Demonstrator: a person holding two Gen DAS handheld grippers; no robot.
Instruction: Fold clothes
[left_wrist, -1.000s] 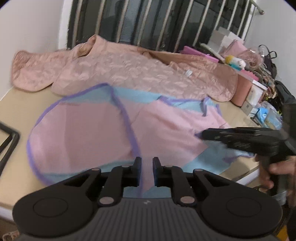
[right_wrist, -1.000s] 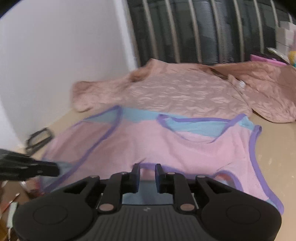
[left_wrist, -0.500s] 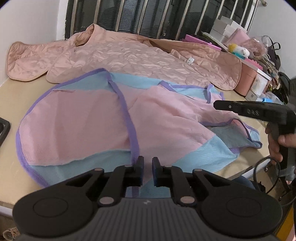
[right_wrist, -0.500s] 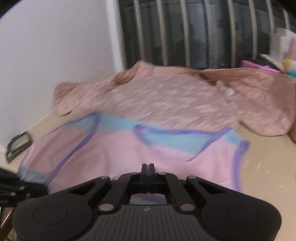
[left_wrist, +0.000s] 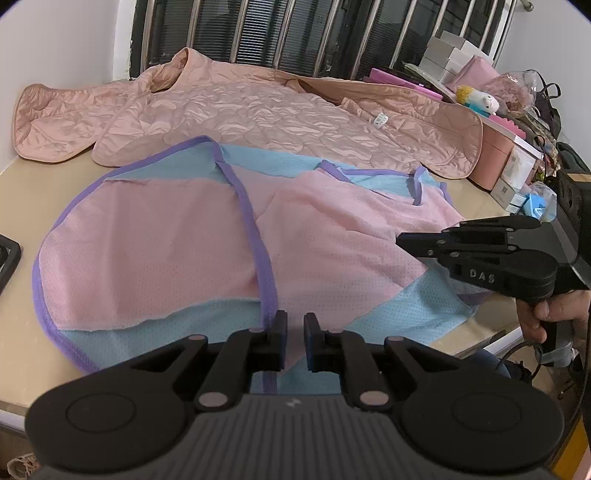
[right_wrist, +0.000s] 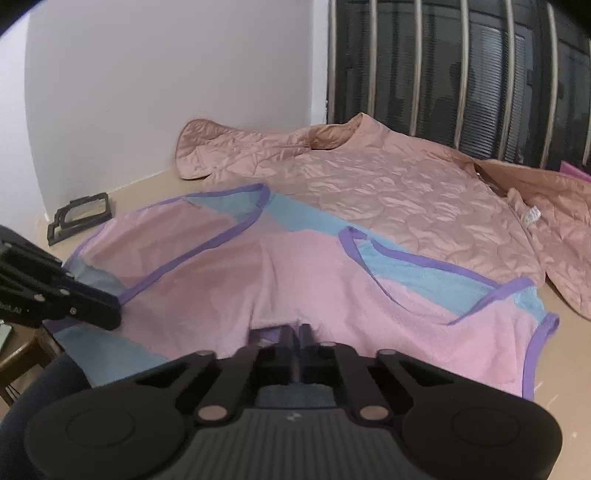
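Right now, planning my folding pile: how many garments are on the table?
2: the pink-and-blue mesh vest lies nearest, at the front edge; the quilted pink jacket is spread behind it by the window bars. Nothing shows underneath.

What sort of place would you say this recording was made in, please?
Probably a room in a home: a beige table by a barred window, clothes spread on it, and boxes with a plush toy stacked alongside.

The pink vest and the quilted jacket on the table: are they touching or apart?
Touching. In the left wrist view the vest's far blue edge lies against the jacket's hem, with no table showing between them.
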